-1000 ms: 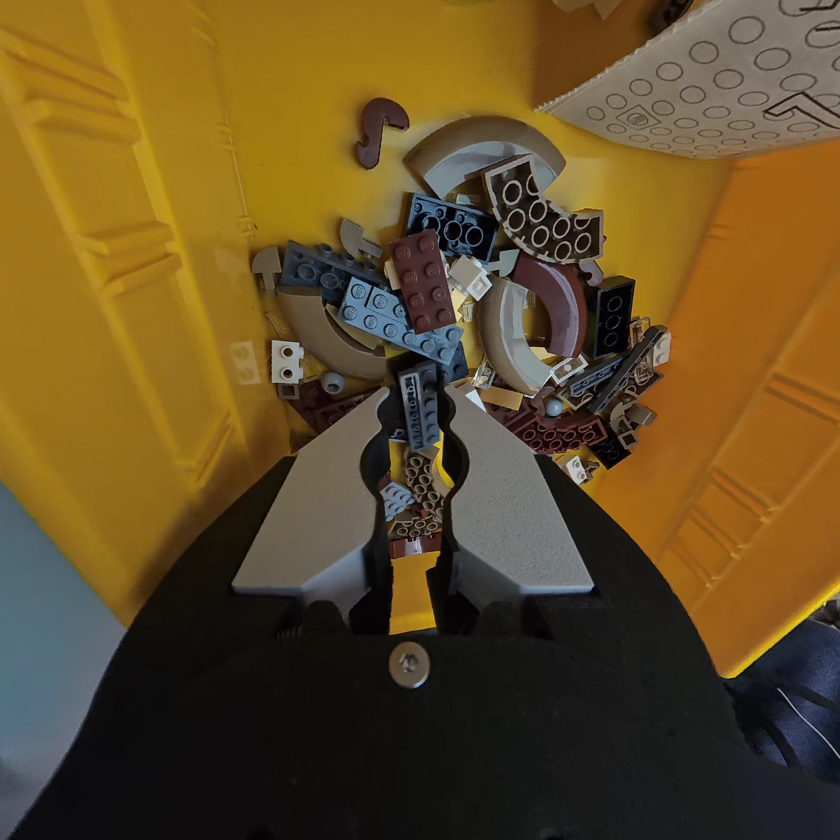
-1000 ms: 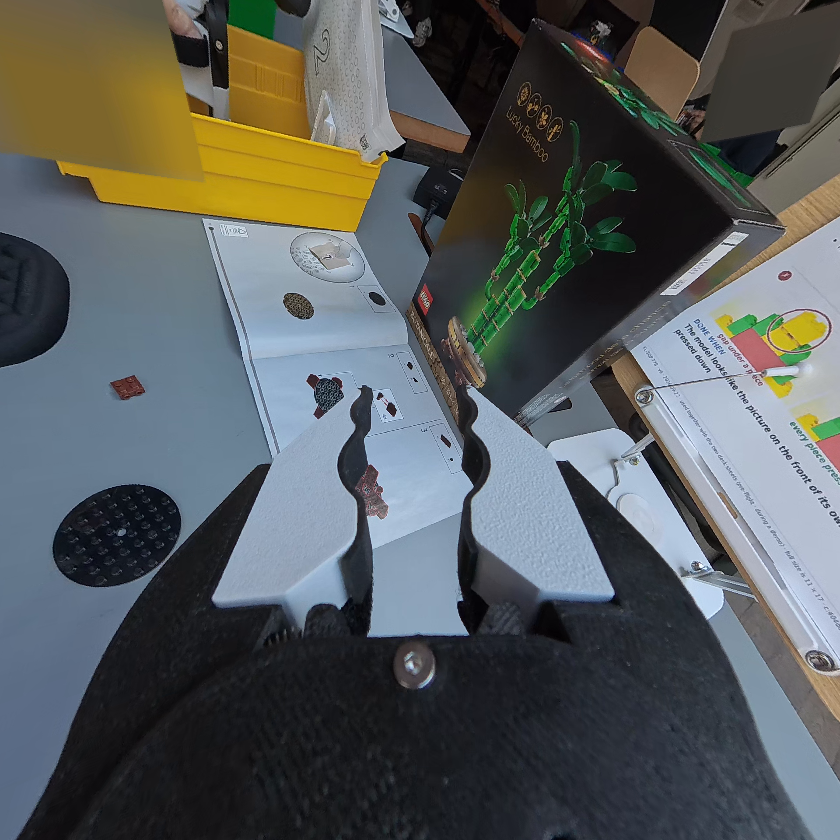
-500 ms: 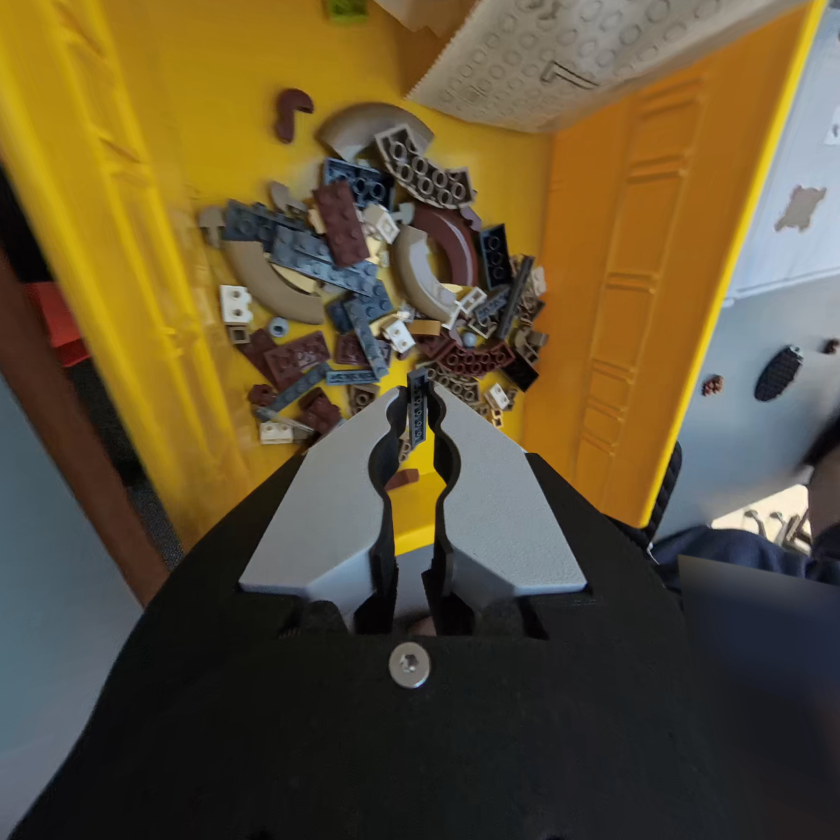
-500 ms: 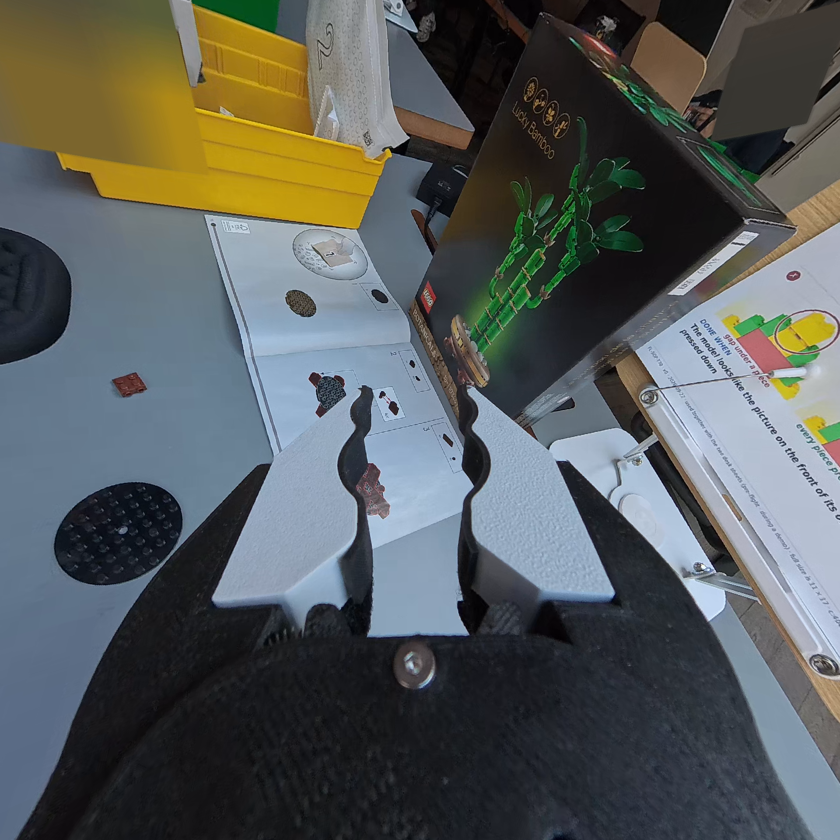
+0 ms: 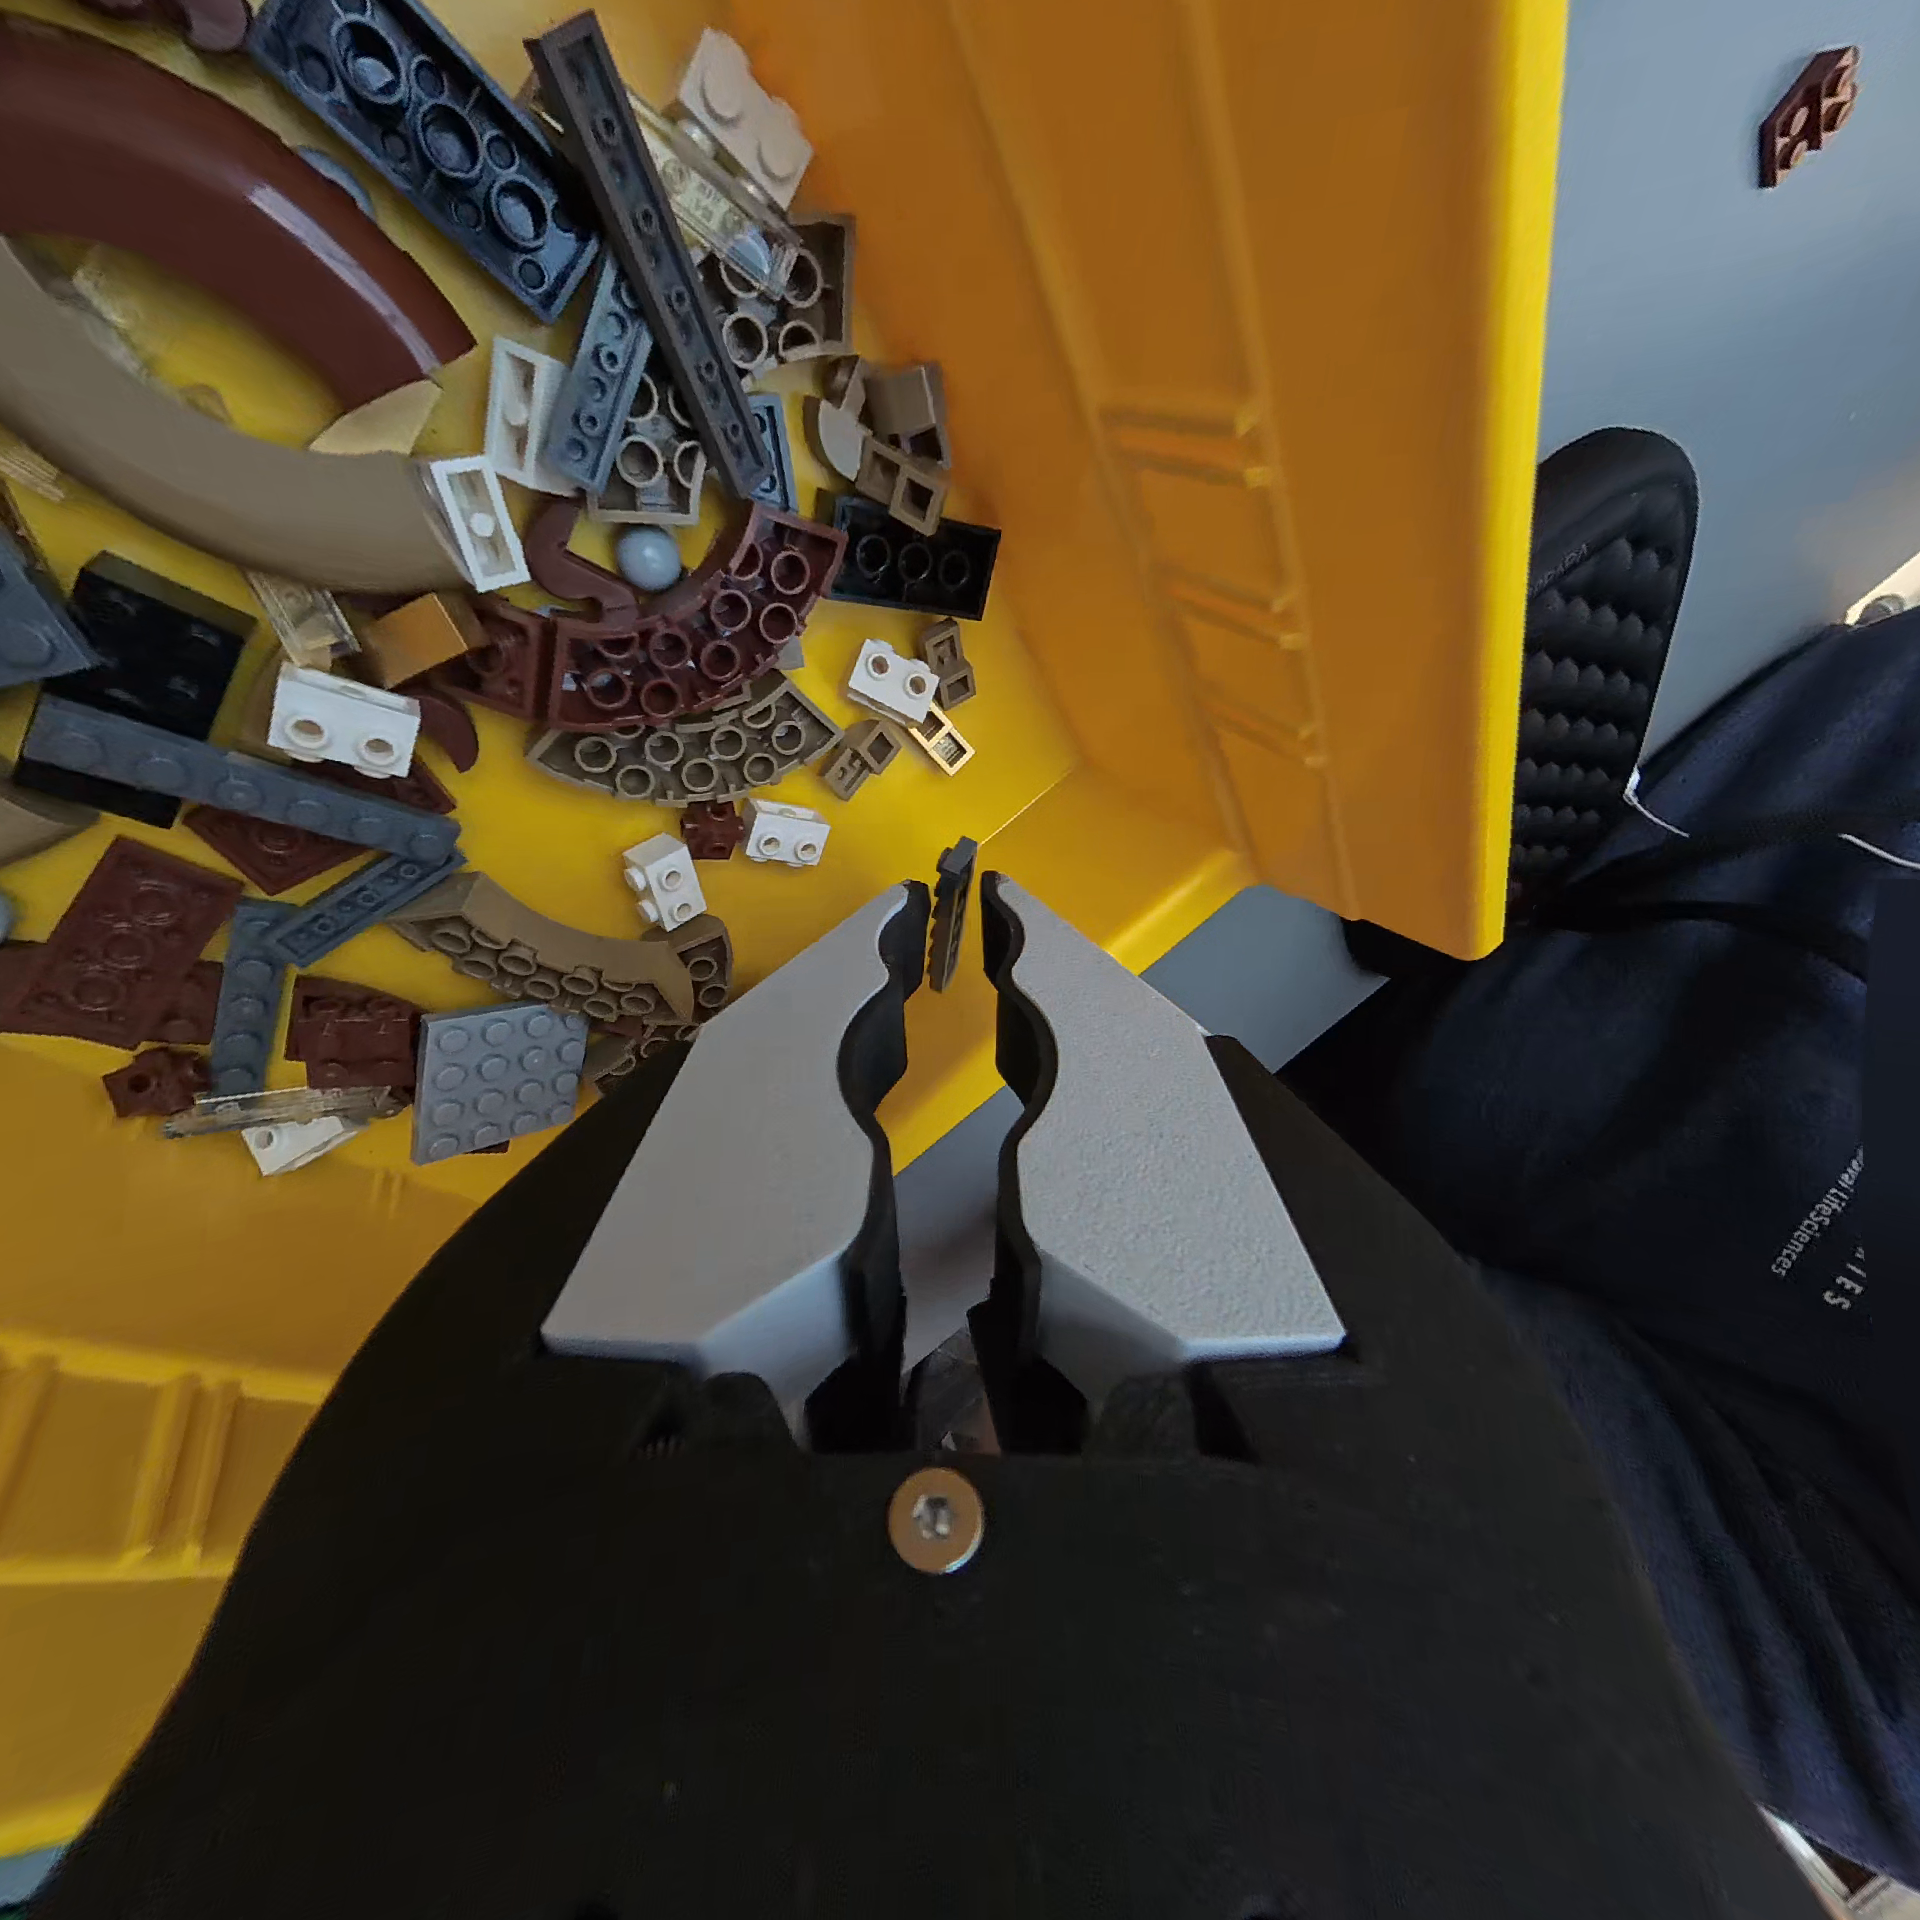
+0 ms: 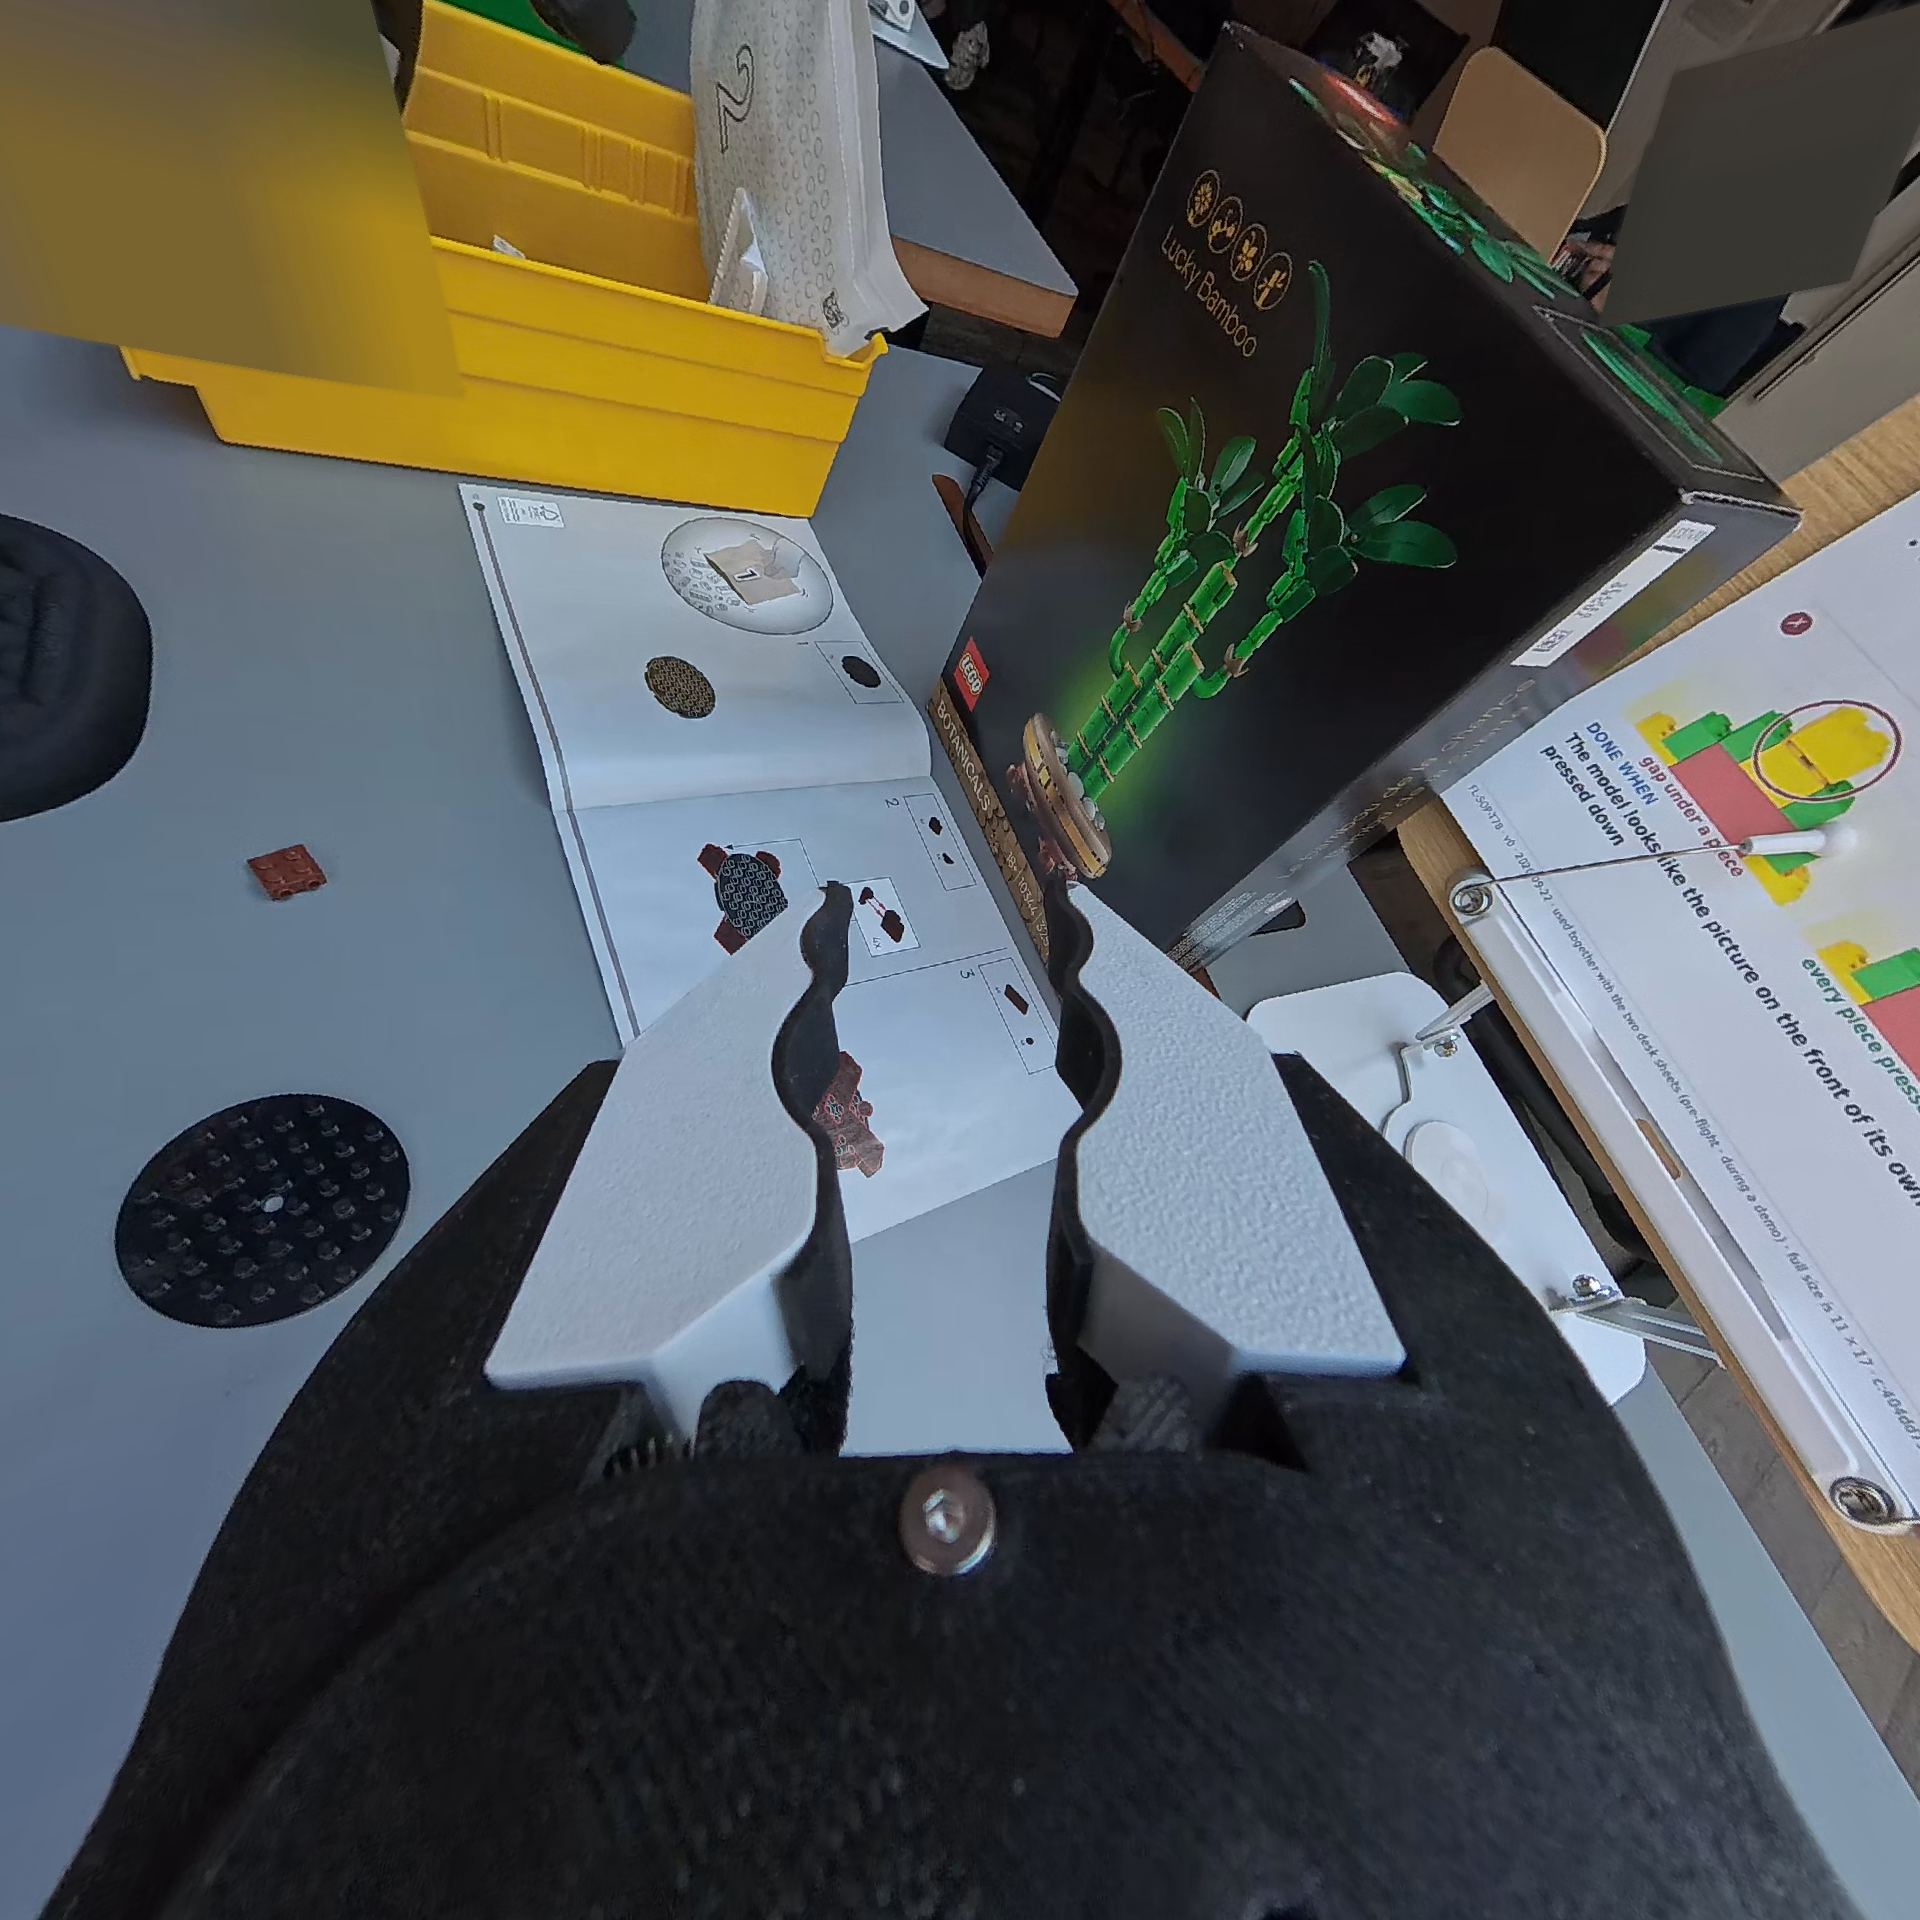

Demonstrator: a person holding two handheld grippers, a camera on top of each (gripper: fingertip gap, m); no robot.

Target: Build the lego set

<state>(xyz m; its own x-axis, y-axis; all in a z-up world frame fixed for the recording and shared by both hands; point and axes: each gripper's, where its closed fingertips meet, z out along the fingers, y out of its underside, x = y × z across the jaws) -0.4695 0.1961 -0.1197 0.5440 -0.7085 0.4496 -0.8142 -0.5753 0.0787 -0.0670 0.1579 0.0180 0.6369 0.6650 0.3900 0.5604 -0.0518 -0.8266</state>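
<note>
The left gripper [image 5: 953, 896] pinches a thin dark grey plate [image 5: 950, 914] edge-on, above the yellow bin's [image 5: 1226, 436] near corner. The right gripper [image 6: 943, 904] hangs open and empty over the instruction booklet [image 6: 727, 748].

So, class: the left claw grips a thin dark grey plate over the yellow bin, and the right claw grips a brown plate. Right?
Not quite. The right claw is open and empty in the right wrist view; the small brown plate lies on the table. The rest holds.

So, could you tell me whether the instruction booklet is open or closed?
Open: the instruction booklet lies spread flat on the grey table, two pages showing.
</note>
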